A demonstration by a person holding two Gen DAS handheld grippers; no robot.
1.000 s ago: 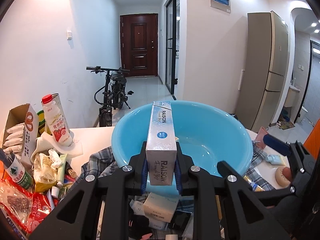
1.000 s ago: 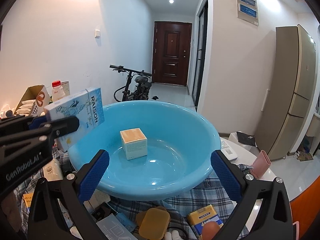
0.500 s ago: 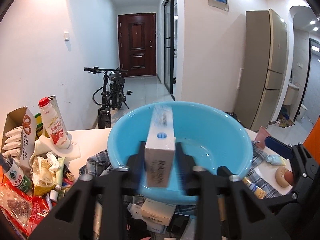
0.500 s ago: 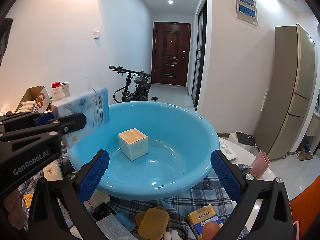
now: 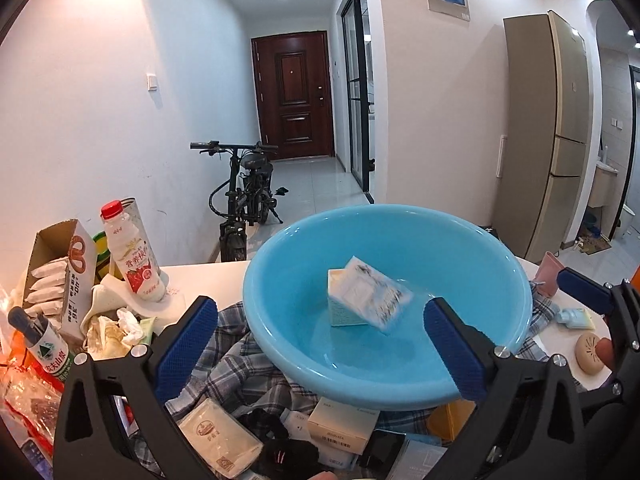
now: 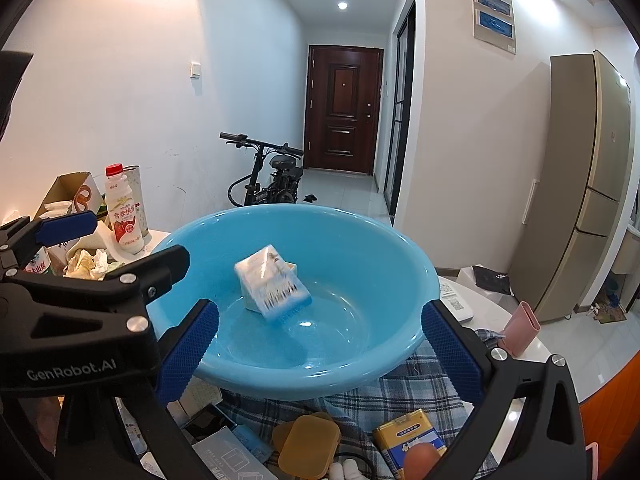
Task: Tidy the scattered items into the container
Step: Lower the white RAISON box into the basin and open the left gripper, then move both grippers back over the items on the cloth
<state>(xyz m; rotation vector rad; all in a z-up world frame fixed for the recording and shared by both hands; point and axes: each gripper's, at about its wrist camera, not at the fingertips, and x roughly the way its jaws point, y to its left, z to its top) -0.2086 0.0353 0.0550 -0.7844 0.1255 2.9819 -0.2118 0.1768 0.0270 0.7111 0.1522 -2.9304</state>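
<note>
A blue basin [image 5: 460, 376] [image 6: 340, 376] stands on a plaid cloth. The long white-and-blue RAISON box [image 5: 376, 300] [image 6: 276, 284] is blurred inside the basin, leaning on a small cream box [image 5: 340, 312] [image 6: 290, 269] that it partly hides. My left gripper [image 5: 320, 352] is open and empty at the basin's near rim; it also shows in the right wrist view [image 6: 108, 248]. My right gripper [image 6: 320, 356] is open and empty at the near rim.
Left of the basin are a red-capped milk bottle [image 5: 134, 256], a carton of sachets [image 5: 52, 280], tissues [image 5: 116, 324] and a green bottle [image 5: 44, 344]. In front lie small boxes [image 5: 344, 420], a tan case [image 6: 308, 444] and a yellow tin [image 6: 408, 440]. A pink cup [image 6: 520, 328] stands right.
My left gripper opened and let go of the RAISON box, which dropped into the basin onto the cream box. The right gripper has stayed open and still.
</note>
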